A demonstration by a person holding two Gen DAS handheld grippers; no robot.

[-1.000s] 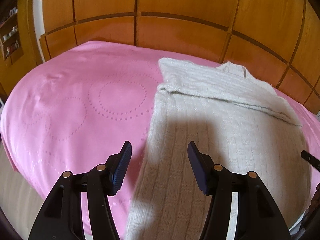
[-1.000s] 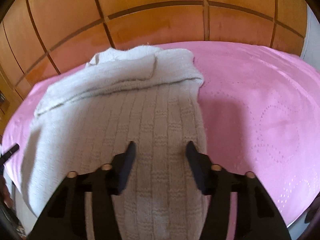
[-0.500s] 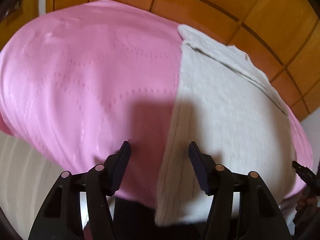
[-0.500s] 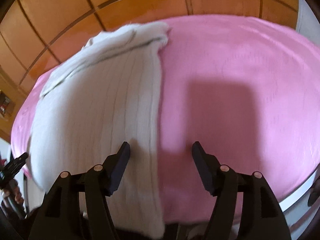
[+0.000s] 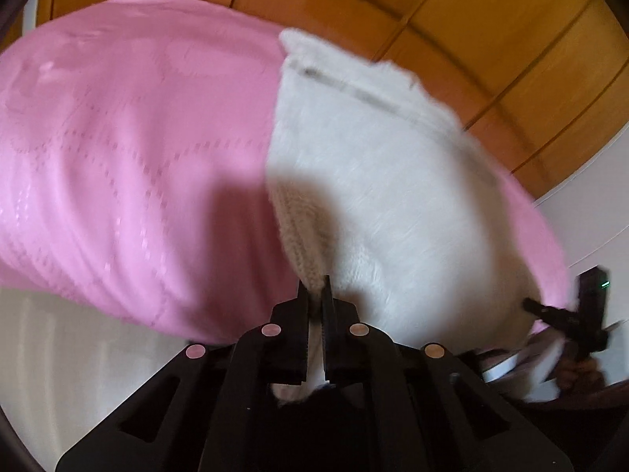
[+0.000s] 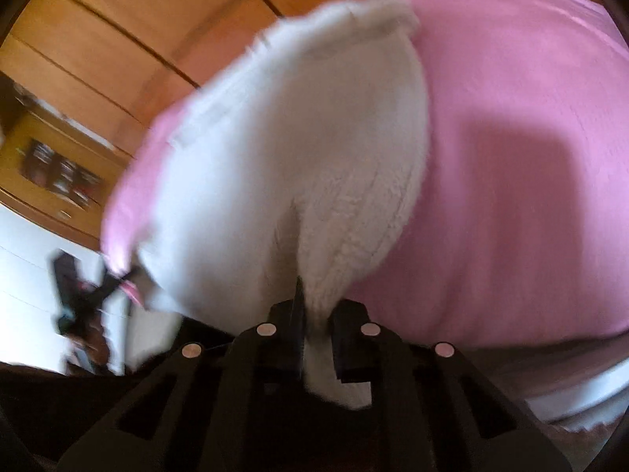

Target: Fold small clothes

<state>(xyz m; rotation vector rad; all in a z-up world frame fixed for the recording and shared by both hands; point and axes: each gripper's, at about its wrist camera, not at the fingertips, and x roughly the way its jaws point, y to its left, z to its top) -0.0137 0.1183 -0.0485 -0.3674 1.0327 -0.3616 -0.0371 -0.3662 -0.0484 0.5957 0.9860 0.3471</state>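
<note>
Pink-covered bed (image 5: 129, 165), white knit sweater (image 5: 393, 181) lying on it

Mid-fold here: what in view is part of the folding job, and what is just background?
In the job:
- white knit sweater
- left gripper, just closed on its near hem corner
- right gripper, just closed on the other near corner

Background:
- pink bedspread
- wooden panelling
- wall shelf, contents blurred
</note>
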